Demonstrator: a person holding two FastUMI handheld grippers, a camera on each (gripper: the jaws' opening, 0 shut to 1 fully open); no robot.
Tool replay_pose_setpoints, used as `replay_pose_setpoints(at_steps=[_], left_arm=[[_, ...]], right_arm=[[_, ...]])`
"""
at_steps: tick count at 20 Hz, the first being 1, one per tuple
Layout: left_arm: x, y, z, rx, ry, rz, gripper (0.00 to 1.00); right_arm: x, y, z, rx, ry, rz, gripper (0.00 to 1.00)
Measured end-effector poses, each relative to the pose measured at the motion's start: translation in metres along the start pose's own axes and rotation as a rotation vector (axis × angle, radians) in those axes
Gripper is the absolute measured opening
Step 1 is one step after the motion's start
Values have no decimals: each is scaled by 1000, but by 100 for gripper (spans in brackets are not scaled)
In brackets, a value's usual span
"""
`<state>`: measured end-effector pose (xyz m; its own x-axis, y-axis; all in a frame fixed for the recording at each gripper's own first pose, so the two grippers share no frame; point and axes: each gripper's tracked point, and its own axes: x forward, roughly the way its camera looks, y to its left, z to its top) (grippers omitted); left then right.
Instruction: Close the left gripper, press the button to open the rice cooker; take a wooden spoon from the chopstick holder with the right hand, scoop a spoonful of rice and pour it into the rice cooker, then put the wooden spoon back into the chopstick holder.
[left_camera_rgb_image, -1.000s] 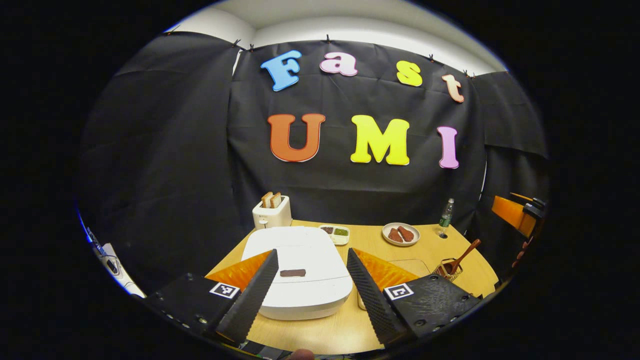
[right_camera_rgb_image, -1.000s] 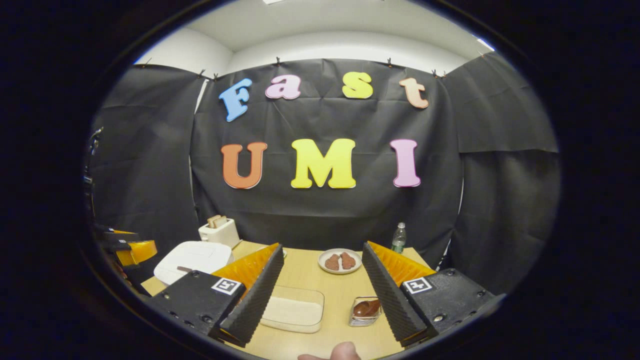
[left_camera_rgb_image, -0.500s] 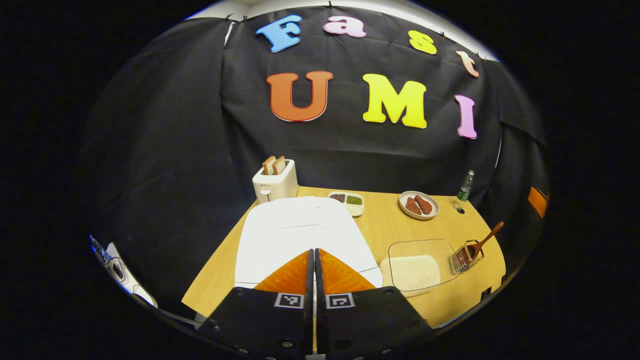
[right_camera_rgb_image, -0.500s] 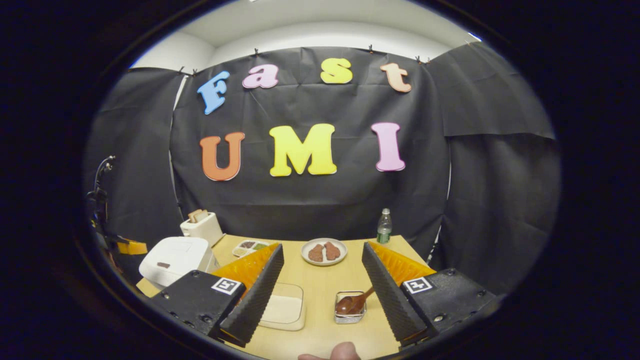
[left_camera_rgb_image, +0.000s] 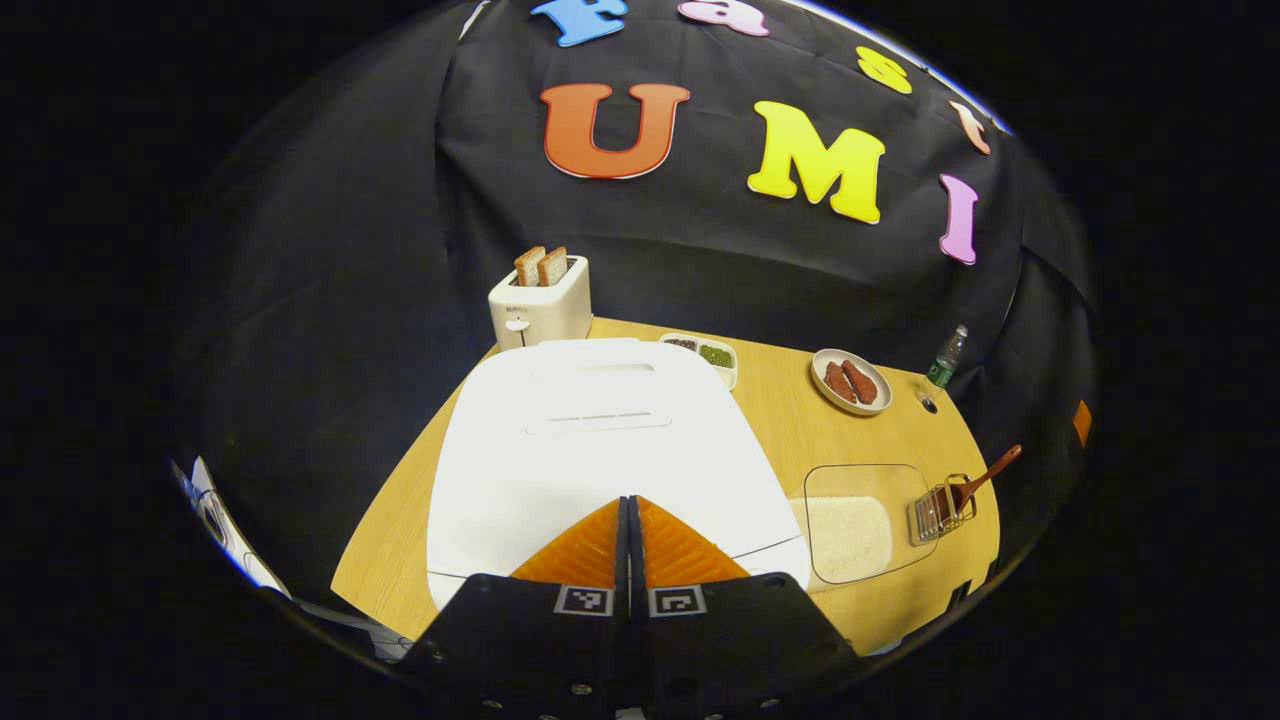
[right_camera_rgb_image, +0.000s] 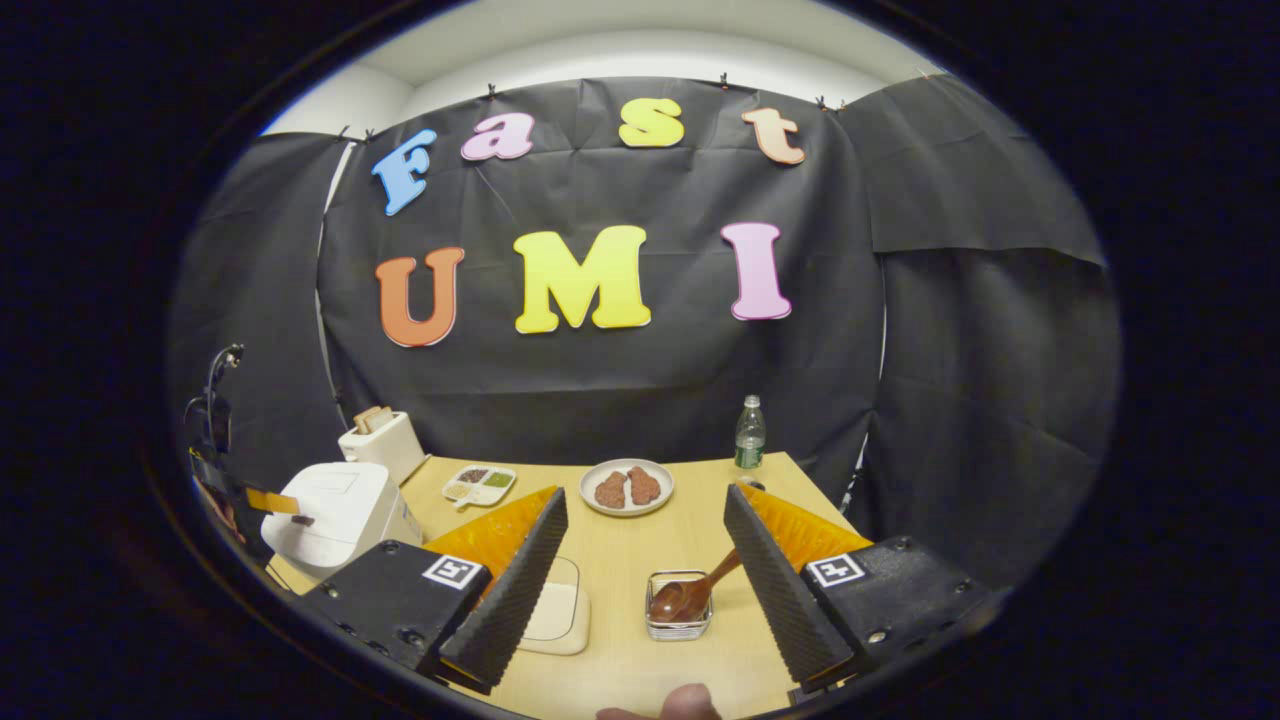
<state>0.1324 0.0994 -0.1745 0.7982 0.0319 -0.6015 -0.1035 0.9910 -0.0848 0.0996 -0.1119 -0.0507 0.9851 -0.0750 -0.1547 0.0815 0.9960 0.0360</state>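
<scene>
The white rice cooker (left_camera_rgb_image: 600, 440) sits with its lid down, large in the left gripper view. My left gripper (left_camera_rgb_image: 629, 505) is shut, its tips over the front edge of the lid where the button lies hidden. The right gripper view shows the cooker (right_camera_rgb_image: 335, 515) at far left with its dark button (right_camera_rgb_image: 301, 520), and the left gripper (right_camera_rgb_image: 268, 500) just beside it. My right gripper (right_camera_rgb_image: 645, 525) hangs open above the table. Ahead of it stands the metal chopstick holder (right_camera_rgb_image: 678, 620) with the wooden spoon (right_camera_rgb_image: 690, 597) leaning in it. A clear tray of rice (left_camera_rgb_image: 850, 525) lies right of the cooker.
A white toaster (left_camera_rgb_image: 540, 300) with bread stands behind the cooker. A small divided dish (left_camera_rgb_image: 705, 355), a plate of brown food (left_camera_rgb_image: 850, 381) and a green bottle (left_camera_rgb_image: 945, 356) line the back of the wooden table (left_camera_rgb_image: 770, 420). A thumb (right_camera_rgb_image: 680, 703) shows at the bottom edge.
My left gripper went from open to shut and came down close over the front of the cooker lid. The right gripper view shifted, so the holder and spoon now sit between its fingers.
</scene>
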Motion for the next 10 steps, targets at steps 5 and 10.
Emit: replay_pose_setpoints(at_steps=[5,10], left_arm=[[2,2,-9,-6,27,7,0],[3,2,-16,-53,74,-8,0]], right_arm=[[2,5,-8,7,26,5,100],[-1,19,-10,-11,32,32,100]])
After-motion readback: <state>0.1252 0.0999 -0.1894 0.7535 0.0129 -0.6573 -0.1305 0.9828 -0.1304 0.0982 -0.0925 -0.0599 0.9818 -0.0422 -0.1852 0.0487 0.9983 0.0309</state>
